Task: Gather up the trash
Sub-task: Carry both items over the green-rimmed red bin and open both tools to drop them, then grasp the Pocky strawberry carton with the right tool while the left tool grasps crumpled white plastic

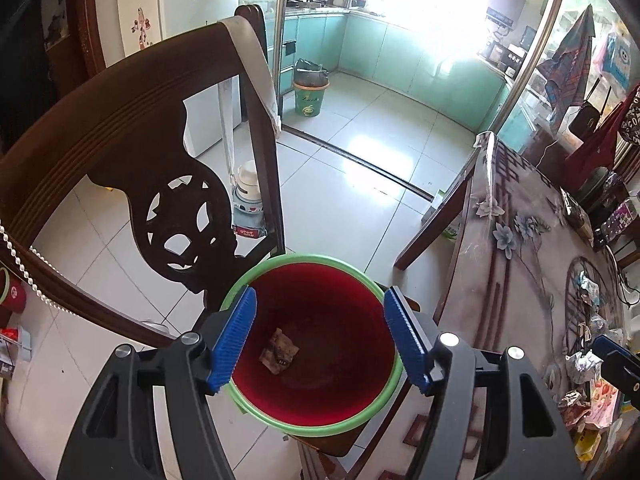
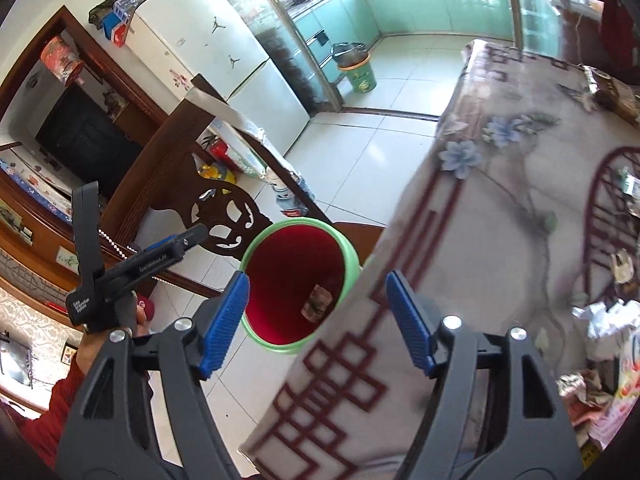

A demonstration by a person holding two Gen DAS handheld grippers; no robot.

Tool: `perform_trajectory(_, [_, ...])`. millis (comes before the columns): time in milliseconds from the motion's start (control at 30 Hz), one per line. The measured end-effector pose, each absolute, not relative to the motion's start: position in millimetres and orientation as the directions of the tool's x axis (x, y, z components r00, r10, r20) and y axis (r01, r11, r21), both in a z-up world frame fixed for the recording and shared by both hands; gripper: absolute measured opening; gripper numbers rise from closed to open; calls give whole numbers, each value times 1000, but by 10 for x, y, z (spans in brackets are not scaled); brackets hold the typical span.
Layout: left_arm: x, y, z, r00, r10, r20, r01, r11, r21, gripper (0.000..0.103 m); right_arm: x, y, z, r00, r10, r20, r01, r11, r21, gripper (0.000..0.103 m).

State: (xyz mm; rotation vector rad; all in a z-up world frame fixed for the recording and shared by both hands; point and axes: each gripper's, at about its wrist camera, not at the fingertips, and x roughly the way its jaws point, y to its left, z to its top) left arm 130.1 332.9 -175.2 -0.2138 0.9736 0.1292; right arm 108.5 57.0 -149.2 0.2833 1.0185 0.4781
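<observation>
left gripper (image 1: 320, 336) above bin (image 1: 240, 286), jaws apart

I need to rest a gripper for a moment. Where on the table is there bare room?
The tablecloth is bare from the edge near the red bin across the blue flowers. It is crowded at the near right, around the crumpled wrappers.

On the left gripper (image 2: 176, 246), seen from the right wrist view, we read a white brand word along its black bar, roughly "GenRobot.AI", and a small white label lower on its body, too small to make out. On the white fridge (image 2: 224, 52) behind it we see two black jumping-figure logos. The green kitchen bin (image 1: 308, 102) bears a cursive word we cannot read.
</observation>
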Motion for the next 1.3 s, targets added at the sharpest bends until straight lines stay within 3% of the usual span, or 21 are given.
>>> perform_trajectory(233, [1239,3091,-1673,569,-35,-822,-163,974,-154,64,766,129,-1400,485,460,-744,-197,886,420,69])
perform_trajectory(533, [1186,2216,-1746,513,-184,-838,37,981,-193,67,184,-946,-1616,493,261,-830,75,938,340,70])
perform_trajectory(700, [1089,1547,-1736,484,-252,-838,162,967,-197,67,4,-1801,-1680,493,132,-860,274,914,298,76])
perform_trajectory(833, [965,972,-1747,447,-298,-843,228,950,-215,67,145,-2283,-1923,474,122,-872,366,873,322,76])
perform_trajectory(1067, [817,166,-1771,403,-338,-850,319,923,-216,67,443,-2585,-2365,405,245,-881,379,832,405,76])
perform_trajectory(1100, [814,66,-1781,399,-339,-852,326,921,-213,67,464,-2588,-2404,398,264,-879,375,827,418,75])
perform_trajectory(1167, [829,-77,-1803,394,-340,-854,336,918,-210,67,453,-2612,-2426,396,288,-872,352,830,434,51])
perform_trajectory(1300, [919,-372,-1936,363,-353,-862,363,906,-218,67,381,-2693,-2341,425,358,-832,291,816,500,42])
